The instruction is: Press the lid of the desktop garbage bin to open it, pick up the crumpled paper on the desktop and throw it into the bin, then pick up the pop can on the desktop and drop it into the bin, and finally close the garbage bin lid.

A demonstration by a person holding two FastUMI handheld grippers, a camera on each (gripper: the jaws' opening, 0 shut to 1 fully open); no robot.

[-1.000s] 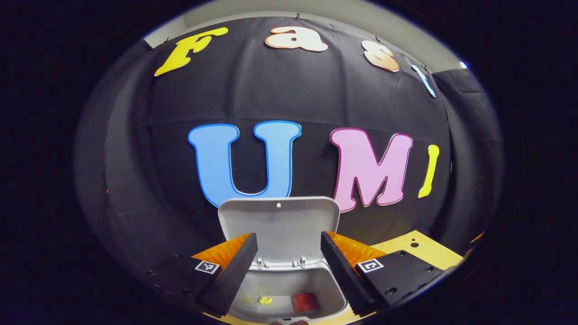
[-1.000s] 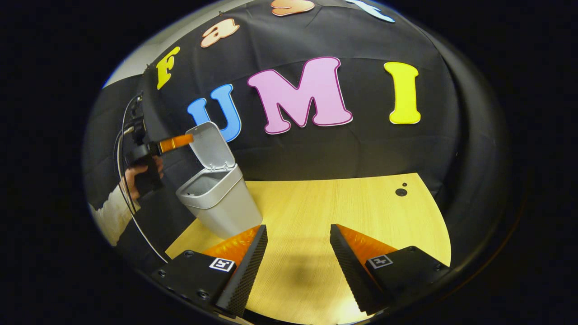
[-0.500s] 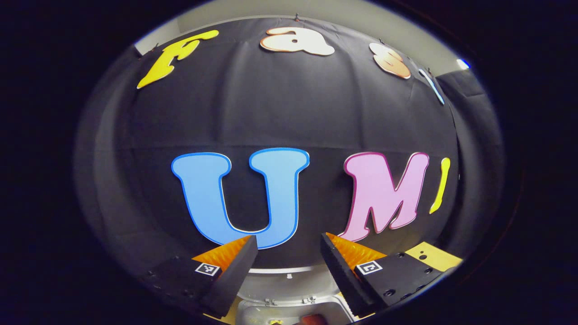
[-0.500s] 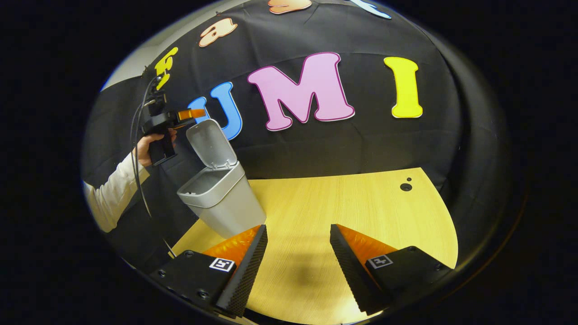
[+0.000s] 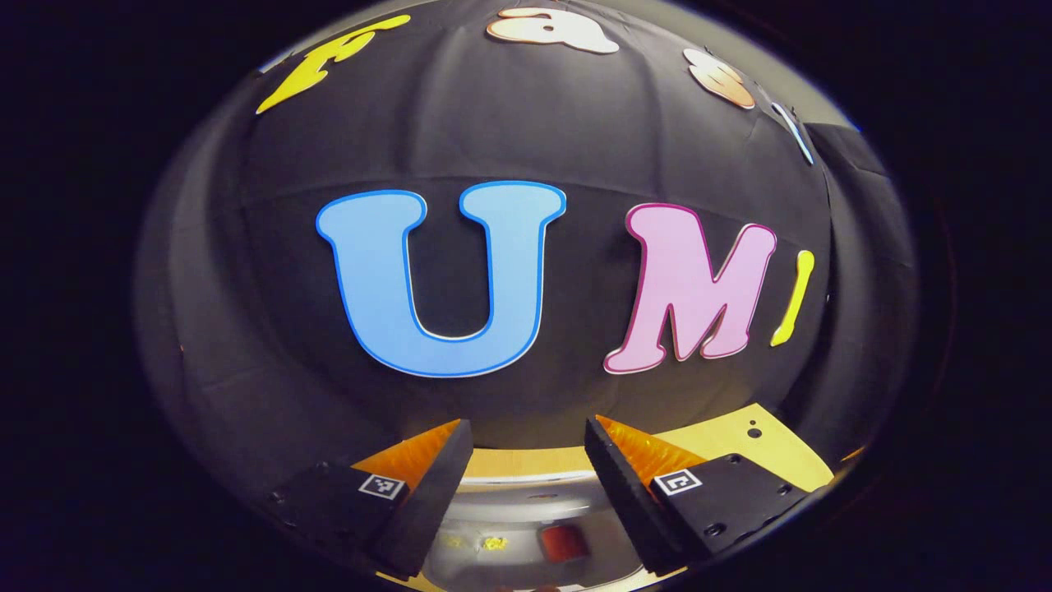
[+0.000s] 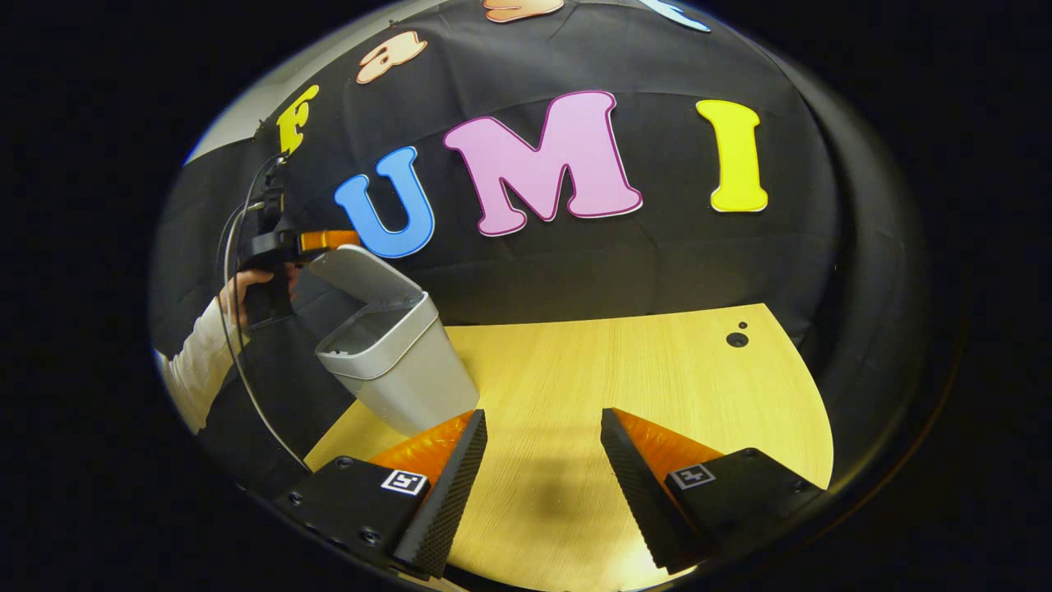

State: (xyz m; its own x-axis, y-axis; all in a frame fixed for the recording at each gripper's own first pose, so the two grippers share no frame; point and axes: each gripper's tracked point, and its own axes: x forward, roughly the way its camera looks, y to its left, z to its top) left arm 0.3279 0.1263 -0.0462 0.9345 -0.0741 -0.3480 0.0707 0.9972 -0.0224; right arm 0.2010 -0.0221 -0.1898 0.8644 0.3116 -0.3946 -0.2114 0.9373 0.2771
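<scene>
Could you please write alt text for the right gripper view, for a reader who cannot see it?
A grey desktop bin stands at the left edge of a wooden table, its lid half lowered under the left gripper, held by a hand in a white sleeve. In the foreground, the right gripper hangs open above bare tabletop.

Both the left gripper (image 5: 526,460) and right gripper (image 6: 542,452) hold fingers apart.
</scene>
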